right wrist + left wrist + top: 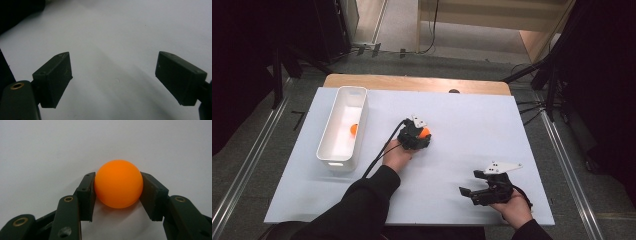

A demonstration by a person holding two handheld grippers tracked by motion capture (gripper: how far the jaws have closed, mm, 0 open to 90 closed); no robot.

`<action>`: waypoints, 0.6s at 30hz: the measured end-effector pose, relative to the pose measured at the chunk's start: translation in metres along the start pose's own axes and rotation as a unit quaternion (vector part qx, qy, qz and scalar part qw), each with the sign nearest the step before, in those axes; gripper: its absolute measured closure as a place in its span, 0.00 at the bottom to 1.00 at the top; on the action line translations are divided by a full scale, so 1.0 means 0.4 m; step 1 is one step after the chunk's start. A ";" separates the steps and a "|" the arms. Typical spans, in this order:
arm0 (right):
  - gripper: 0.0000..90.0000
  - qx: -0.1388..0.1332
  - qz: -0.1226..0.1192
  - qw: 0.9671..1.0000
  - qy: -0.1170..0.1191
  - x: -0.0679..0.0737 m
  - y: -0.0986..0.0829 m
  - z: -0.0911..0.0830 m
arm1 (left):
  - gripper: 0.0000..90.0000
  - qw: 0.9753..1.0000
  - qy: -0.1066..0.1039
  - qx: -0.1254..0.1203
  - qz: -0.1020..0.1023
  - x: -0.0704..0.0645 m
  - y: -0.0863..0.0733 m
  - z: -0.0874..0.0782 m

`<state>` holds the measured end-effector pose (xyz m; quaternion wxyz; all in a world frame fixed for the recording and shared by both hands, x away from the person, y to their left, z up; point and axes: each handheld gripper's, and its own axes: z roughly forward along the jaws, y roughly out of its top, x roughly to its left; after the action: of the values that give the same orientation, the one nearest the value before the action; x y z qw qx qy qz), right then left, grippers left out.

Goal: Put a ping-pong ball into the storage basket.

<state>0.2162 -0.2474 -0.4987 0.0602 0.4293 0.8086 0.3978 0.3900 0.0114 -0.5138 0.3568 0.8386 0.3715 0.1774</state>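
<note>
On the white table top (477, 120), near its middle, an orange ball (426, 132) sits between the jaws of my left gripper (424, 134). In the left gripper view both black pads (86, 195) press the sides of the ball (118, 183), which rests on the white surface, so my left gripper (117, 193) is shut on it. My right gripper (470, 182) is at the front right of the table, held in a hand. Its jaws stand wide apart with nothing between them; the right gripper view shows bare table under my right gripper (113, 77).
A long white bin (361, 127) stands at the left of the table with a second orange ball (354, 129) inside it. The left gripper's cable (379, 155) trails back along the forearm. A wooden edge (412, 82) runs behind the table top.
</note>
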 end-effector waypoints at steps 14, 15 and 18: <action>0.14 0.000 -0.004 1.000 0.001 -0.001 0.003 0.001 | 0.56 1.000 -0.020 -0.003 -0.001 0.002 0.015 -0.023; 0.14 0.000 -0.004 1.000 0.001 -0.001 0.003 0.001 | 0.56 1.000 -0.023 -0.002 0.000 0.003 0.018 -0.028; 0.14 0.000 -0.004 1.000 0.000 -0.001 0.003 0.001 | 0.56 0.999 -0.040 -0.003 -0.010 0.006 0.026 -0.040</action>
<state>0.2174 -0.2470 -0.4983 0.0612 0.4261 0.8104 0.3975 0.3877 0.0157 -0.4951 0.3756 0.8402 0.3645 0.1417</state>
